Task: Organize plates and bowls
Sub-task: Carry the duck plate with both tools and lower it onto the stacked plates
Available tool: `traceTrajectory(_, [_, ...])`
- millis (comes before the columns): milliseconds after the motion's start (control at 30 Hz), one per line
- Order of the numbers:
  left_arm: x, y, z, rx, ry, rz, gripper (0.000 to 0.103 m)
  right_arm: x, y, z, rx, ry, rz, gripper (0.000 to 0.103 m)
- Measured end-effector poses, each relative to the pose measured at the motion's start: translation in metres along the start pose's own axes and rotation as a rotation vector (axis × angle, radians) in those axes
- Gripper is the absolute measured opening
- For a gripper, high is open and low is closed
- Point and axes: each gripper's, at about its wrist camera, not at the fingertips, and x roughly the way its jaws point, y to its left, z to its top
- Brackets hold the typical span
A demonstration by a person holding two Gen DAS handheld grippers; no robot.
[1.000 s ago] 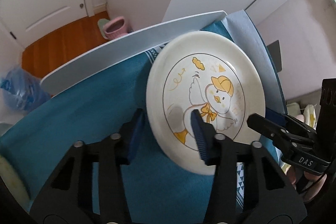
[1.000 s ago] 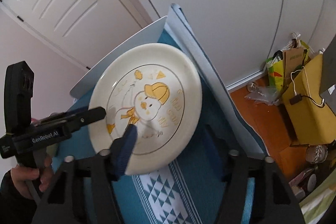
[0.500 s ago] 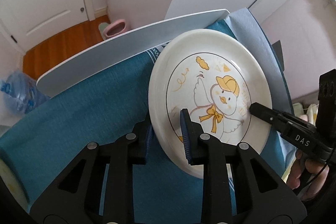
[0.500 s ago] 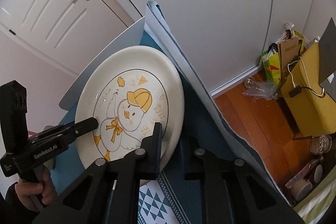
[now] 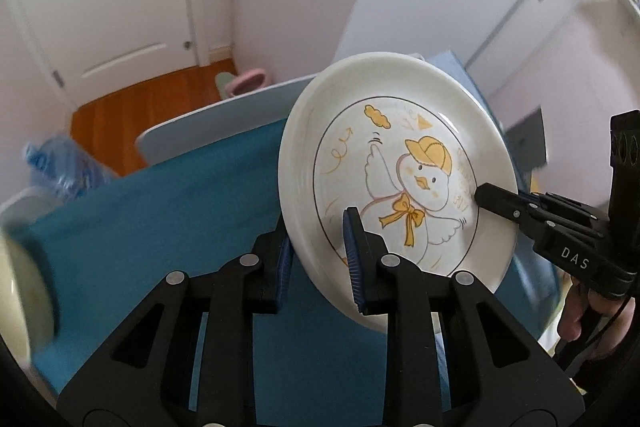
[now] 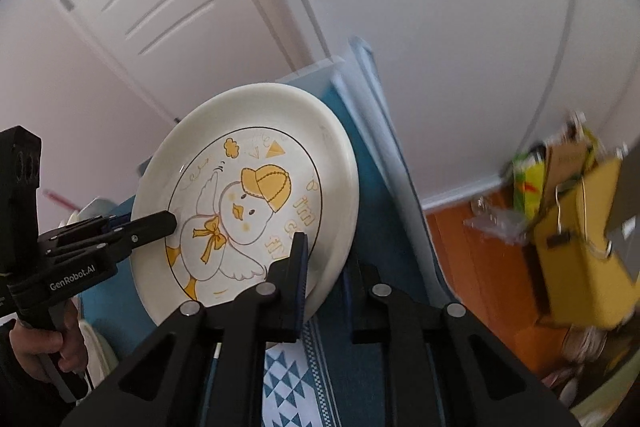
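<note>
the duck-print plate (image 5: 400,163) hangs tilted above the blue tablecloth (image 5: 160,219), face toward both cameras. the left gripper (image 5: 320,247) pinches its lower left rim, the right gripper (image 6: 324,267) pinches the lower right rim, so the plate spans between them, each arm equally near its own edge.

My left matte black plastic gripper (image 5: 316,253) has two angular arms studded with round silver screws, each ending in a ribbed dark blue rubber pad (image 5: 353,251). My right matte black plastic gripper (image 6: 324,273) is built the same; white "DAS" lettering marks its side (the left one's side reads "GenRobot.AI"). Each has a boxy black handle block. My bare-skinned left hand (image 6: 48,347) shows a dark sleeve cuff and a thin black cable.
</note>
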Motion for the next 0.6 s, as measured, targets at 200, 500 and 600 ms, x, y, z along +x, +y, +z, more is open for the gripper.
traceTrajectory(200, [-0.066,0.007,-0.031,-0.14,-0.093,0.073,0.022,-0.028,0.035,0.01,-0.165,0.001,0.077,0.014])
traceTrajectory(500, [-0.149,0.031,-0.115,-0.266,-0.134,0.194,0.022,-0.056,0.106,-0.027,-0.335,0.061,0.206,0.014])
traceTrajectory(600, [-0.166,0.05,-0.145,-0.307,-0.124,0.211,0.022,-0.056,0.134,-0.048,-0.377,0.089,0.225,0.014])
